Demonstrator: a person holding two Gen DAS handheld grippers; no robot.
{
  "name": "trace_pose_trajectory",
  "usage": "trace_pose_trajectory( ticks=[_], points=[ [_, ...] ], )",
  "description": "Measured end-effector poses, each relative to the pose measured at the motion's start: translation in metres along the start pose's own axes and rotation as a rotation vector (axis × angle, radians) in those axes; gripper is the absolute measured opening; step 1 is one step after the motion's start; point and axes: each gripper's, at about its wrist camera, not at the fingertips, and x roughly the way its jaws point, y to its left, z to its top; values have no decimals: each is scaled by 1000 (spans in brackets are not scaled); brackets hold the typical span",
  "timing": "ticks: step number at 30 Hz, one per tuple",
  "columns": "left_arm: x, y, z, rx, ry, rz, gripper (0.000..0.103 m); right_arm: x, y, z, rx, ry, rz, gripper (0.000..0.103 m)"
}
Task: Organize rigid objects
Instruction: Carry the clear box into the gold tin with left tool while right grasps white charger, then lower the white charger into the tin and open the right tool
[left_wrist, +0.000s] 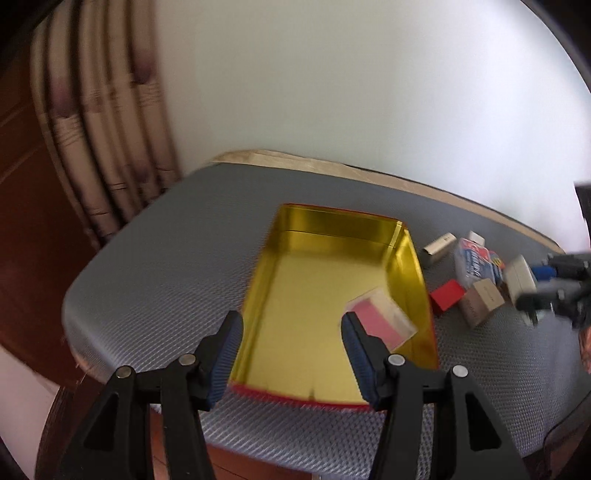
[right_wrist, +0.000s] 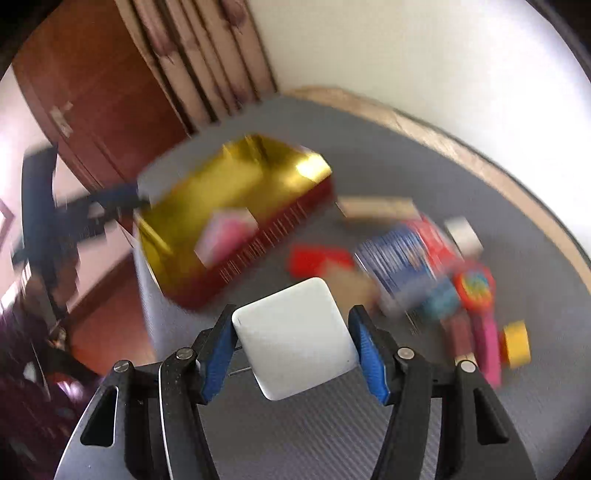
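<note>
The right gripper clasps a white square box at lower centre; the left gripper hangs empty, jaws apart. Next, carry it up-left into the gold tin.

1. I read this as a room in a home, not a lab or shop.
2. At far left I see pleated beige curtains hanging to the floor, a household furnishing.
3. Beside them stands a reddish-brown wooden door, with what looks like a metal hinge plate.
4. The far wall is plain and pale.
5. I work over a wooden table covered by a grey textured mat.
6. On the mat's right side I see small household oddments, blurred, among them little boxes and colourful items.
</note>
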Motion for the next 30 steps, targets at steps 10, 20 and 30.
trace_pose_trajectory(
  ticks=[10,20,30],
  points=[
    [-30,28,-9,-68,-126,136,59,129,48,104,-38,38,-37,58],
    [-13,29,-12,-61,-60,115,59,185,37,110,-13,101,-117,58],
    [-29,-5,-11,30,-90,22,59,36,14,42,110,-268,-142,81]
  ],
)
